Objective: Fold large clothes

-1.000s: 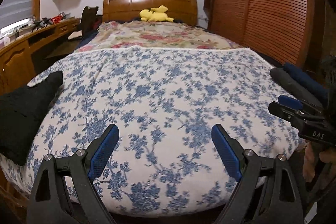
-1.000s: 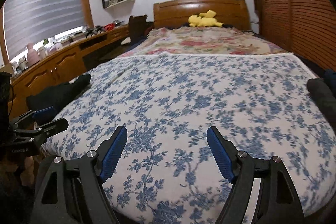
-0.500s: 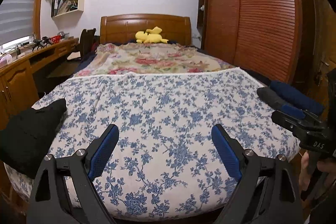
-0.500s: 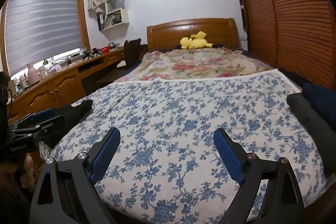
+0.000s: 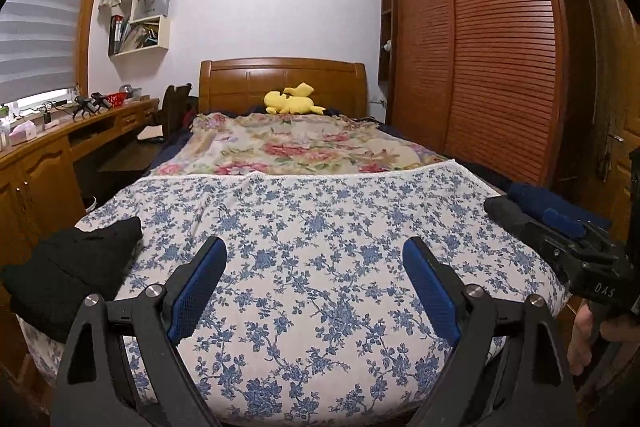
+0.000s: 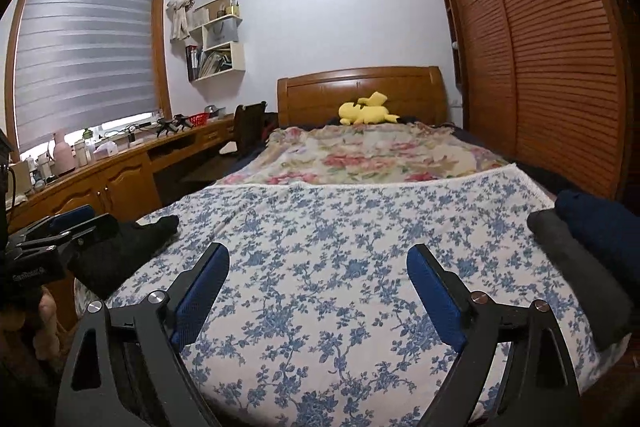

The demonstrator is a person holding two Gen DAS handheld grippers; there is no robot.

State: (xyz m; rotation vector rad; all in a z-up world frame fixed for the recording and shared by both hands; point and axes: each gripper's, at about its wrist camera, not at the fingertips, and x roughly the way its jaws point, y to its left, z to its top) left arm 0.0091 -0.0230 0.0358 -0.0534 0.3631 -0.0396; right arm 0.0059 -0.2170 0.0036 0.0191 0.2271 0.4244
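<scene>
A black garment (image 5: 68, 267) lies crumpled at the bed's near left corner; it also shows in the right wrist view (image 6: 124, 251). Folded dark grey (image 6: 580, 267) and navy (image 6: 600, 223) clothes lie stacked at the bed's right edge, also in the left wrist view (image 5: 560, 211). My left gripper (image 5: 314, 287) is open and empty above the blue-flowered bedspread (image 5: 320, 227) near the foot of the bed. My right gripper (image 6: 318, 291) is open and empty, level with it. Each gripper shows at the edge of the other's view.
A yellow plush toy (image 5: 292, 101) lies by the wooden headboard (image 5: 280, 79). A floral blanket (image 5: 300, 147) covers the bed's far half. A wooden desk (image 6: 100, 179) with small items runs along the left wall. Slatted wardrobe doors (image 5: 492, 67) stand on the right.
Both grippers have risen and tilted up, so more of the walls and ceiling shows. Both stay open and empty.
</scene>
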